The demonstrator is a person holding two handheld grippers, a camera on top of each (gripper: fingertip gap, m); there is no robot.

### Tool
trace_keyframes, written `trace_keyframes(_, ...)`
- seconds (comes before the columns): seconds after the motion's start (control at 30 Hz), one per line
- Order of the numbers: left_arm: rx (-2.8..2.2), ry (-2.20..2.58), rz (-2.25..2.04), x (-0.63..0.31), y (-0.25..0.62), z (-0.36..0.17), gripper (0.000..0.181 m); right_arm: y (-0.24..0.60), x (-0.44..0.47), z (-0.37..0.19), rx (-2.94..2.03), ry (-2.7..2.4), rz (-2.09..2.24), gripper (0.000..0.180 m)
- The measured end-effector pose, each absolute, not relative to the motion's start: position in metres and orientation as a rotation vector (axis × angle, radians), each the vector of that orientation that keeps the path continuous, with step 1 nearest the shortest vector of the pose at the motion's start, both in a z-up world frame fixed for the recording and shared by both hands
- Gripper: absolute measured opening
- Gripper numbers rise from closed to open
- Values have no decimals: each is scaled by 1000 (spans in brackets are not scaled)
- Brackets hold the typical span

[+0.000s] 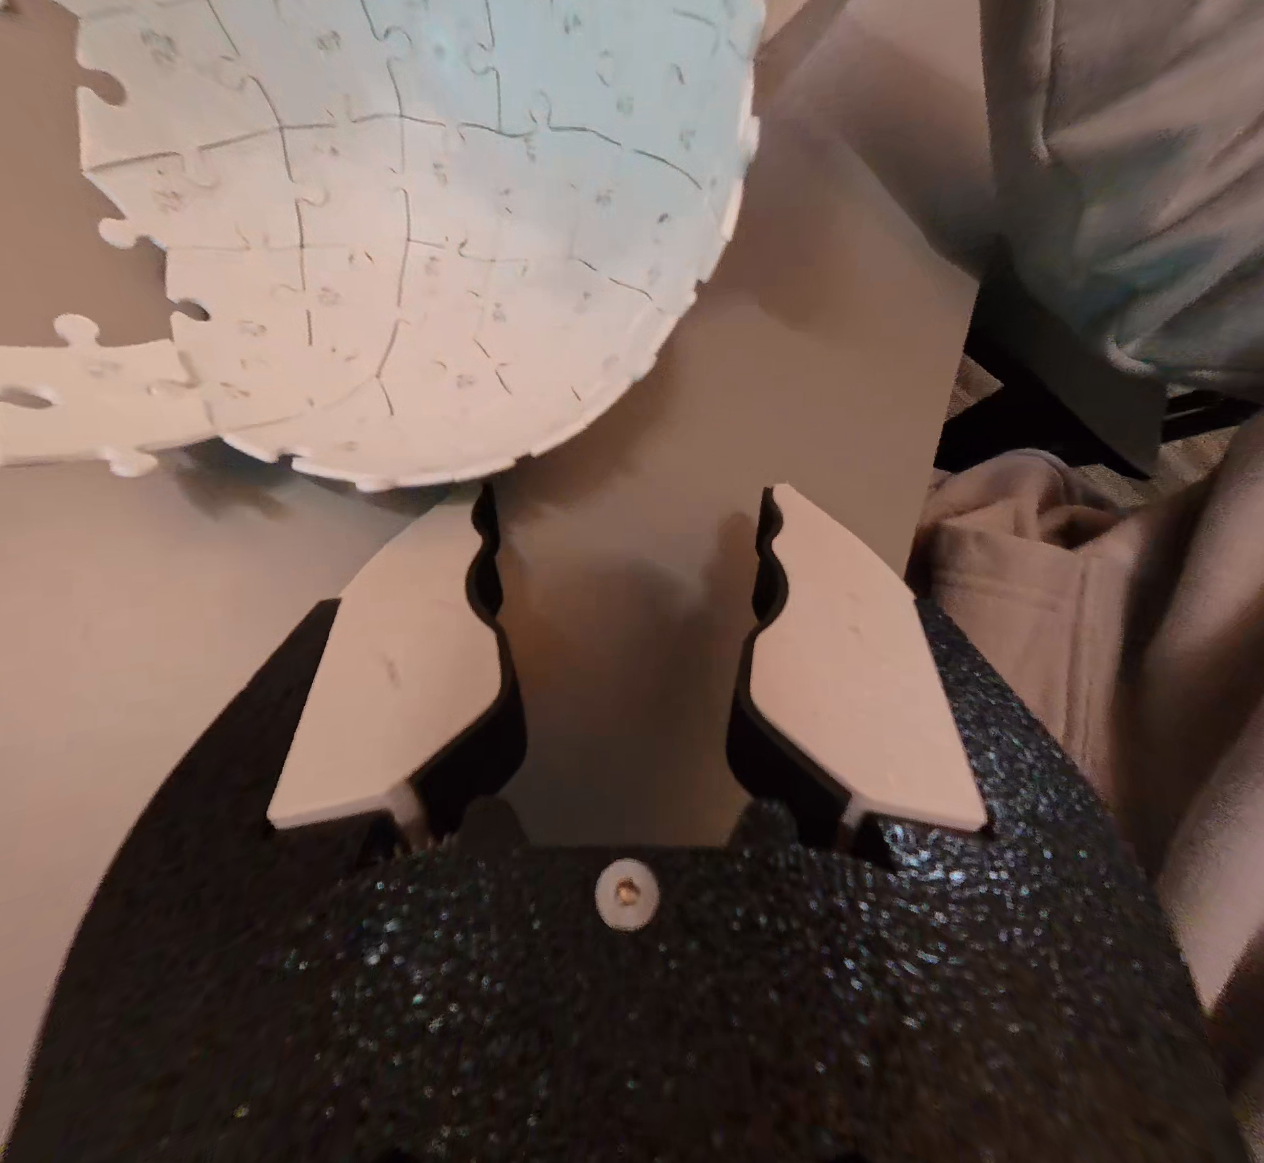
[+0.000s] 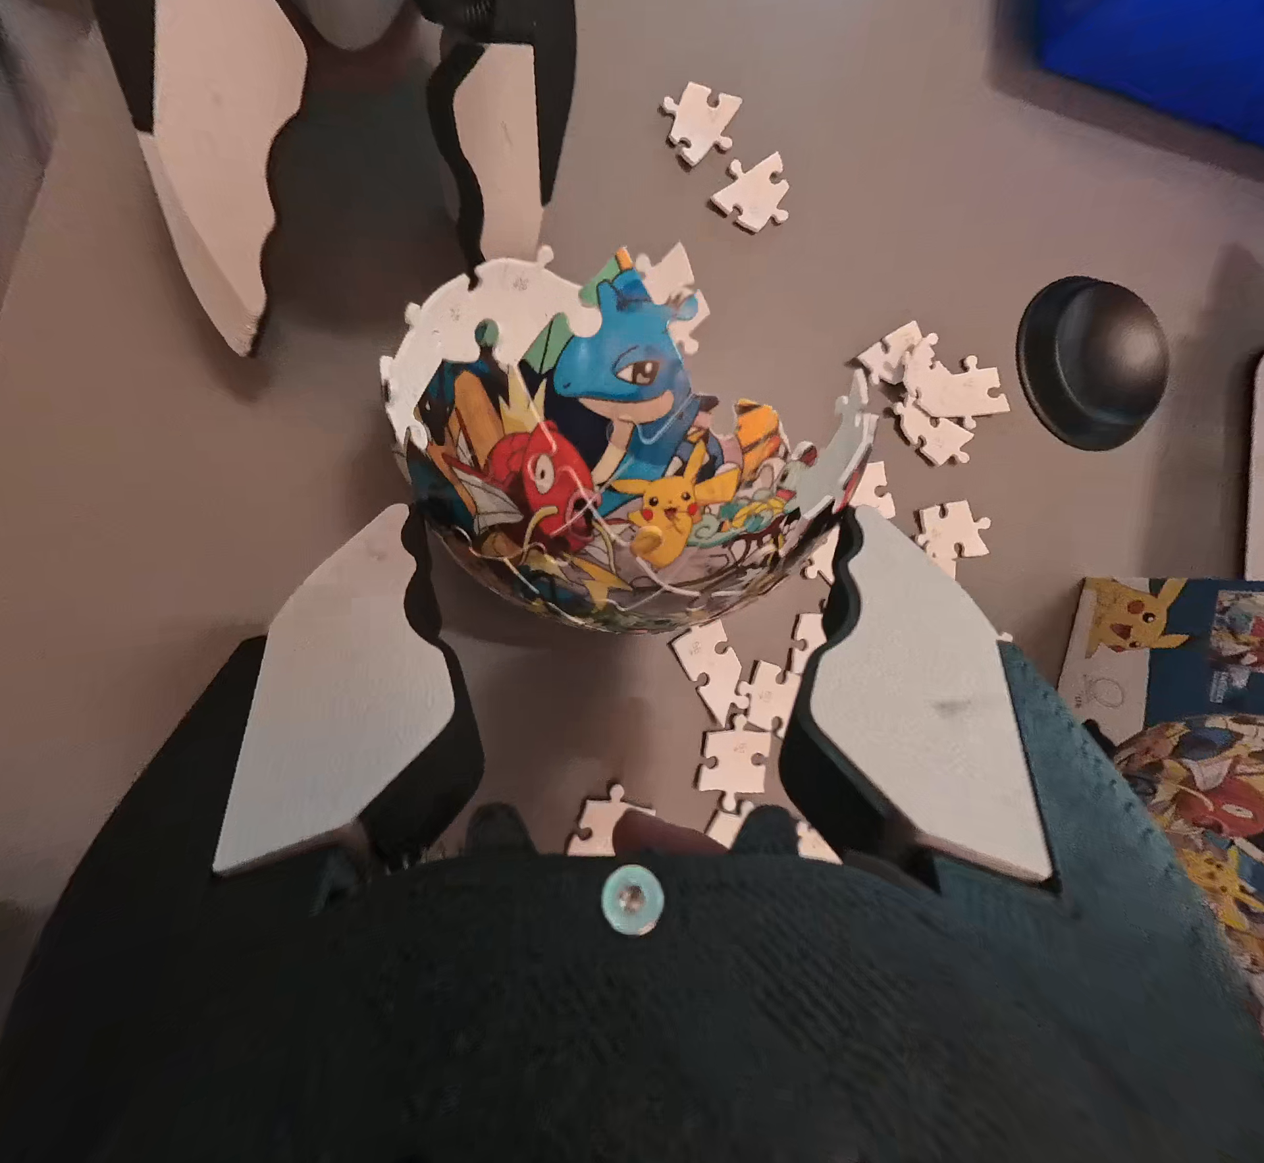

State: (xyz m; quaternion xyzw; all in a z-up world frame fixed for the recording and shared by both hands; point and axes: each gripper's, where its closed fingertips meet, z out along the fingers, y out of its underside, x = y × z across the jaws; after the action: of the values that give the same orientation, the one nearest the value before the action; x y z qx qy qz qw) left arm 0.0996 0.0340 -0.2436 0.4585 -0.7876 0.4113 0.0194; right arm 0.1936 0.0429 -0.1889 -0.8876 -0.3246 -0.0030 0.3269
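A partly built round puzzle shell [image 2: 615,446], colourful cartoon picture on one face and white on the other, sits on the grey table [image 2: 171,514]. My right gripper [image 2: 633,514] is open wide, its two tips flanking the shell's lower sides; I cannot tell if they touch it. My left gripper [image 1: 633,501] is open and empty. Its left tip is right by the edge of the shell's white face [image 1: 410,172]. In the right wrist view the left gripper [image 2: 356,309] comes in from the top left, one fingertip [image 2: 472,261] at the shell's far rim.
Several loose white puzzle pieces [image 2: 732,706] lie right of and behind the shell. A black round knob [image 2: 1087,371], a blue object [image 2: 1163,1] and a printed cartoon picture sheet [image 2: 1176,685] lie at the right. A person's grey clothing [image 1: 1128,104] is beyond the table edge.
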Motion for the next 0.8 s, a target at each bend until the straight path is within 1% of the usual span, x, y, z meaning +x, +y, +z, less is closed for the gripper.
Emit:
trace_keyframes(0.13,1414,-2500,1207,86,52,-245,71,48,193,-189,-2379,-935,2,111)
trace_keyframes(0.3,1440,-2596,1299,90,89,-227,58,62,191,-188,-2468,-1099,64,111)
trace_keyframes(0.47,1604,-2867,1370,120,145,-214,27,81,192,-189,-2543,-1192,168,110)
trace_keyframes(0.5,1654,-2921,1375,127,156,-212,18,84,192,-190,-2560,-1203,182,110)
trace_keyframes(0.53,1666,-2959,1381,133,163,-210,10,87,192,-190,-2573,-1207,192,110)
trace_keyframes(0.57,1626,-2982,1398,136,163,-209,6,91,192,-190,-2578,-1209,196,110)
trace_keyframes(0.63,1492,-3002,1415,139,158,-210,3,95,191,-189,-2577,-1217,193,110)
trace_keyframes(0.7,1391,-3043,1338,139,155,-213,1,97,191,-190,-2574,-1203,188,110)
trace_keyframes(0.8,1301,-3092,1338,142,149,-204,0,97,191,-189,-2551,-1159,194,108)
